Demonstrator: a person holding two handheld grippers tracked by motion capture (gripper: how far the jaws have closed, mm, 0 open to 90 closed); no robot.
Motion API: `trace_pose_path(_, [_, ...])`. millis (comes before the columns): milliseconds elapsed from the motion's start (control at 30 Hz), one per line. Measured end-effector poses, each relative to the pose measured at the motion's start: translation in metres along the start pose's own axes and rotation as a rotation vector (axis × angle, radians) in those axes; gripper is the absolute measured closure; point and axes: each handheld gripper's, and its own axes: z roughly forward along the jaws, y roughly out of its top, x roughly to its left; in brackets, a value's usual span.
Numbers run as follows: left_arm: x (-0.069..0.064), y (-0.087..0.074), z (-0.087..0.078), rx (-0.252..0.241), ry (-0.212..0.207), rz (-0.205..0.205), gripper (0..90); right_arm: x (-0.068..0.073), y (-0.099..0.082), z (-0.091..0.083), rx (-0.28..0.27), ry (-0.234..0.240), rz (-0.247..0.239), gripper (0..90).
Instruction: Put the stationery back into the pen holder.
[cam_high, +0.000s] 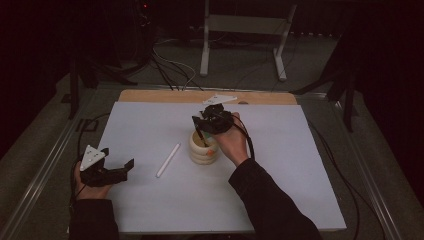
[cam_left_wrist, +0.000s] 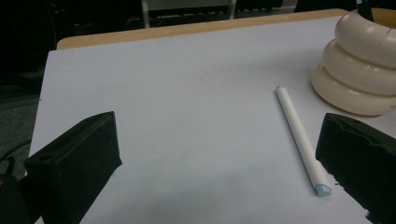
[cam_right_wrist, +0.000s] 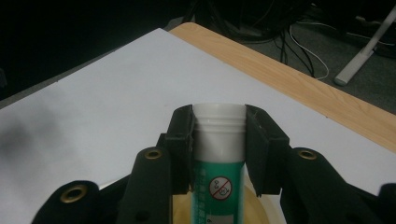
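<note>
Right gripper (cam_high: 201, 131): poised over the cream ringed holder (cam_high: 203, 148) near the worktop's middle, jaws pinching a green-and-white glue stick (cam_right_wrist: 219, 154) by its white threaded neck, the stick upright with its lower end inside the holder. Left gripper (cam_high: 117, 169): resting near the worktop's left front corner, jaws spread wide with nothing between them. White pen (cam_high: 168, 160): lying flat on the white sheet (cam_high: 280, 165), just left of the holder, apart from it. Wooden table edge (cam_high: 150, 95): showing along the far side.
</note>
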Motion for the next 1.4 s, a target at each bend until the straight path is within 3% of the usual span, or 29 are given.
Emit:
trace_pose_path(533, [0.000,0.000,0.000,-0.002,0.000,0.000,0.1,0.008,-0.004,0.010,-0.004,0.010,-0.005,65.0])
trace_pose_path(1400, [0.000,0.000,0.000,0.000,-0.001,0.001,0.1,0.008,-0.012,0.016,0.016,0.018,-0.003,64.5])
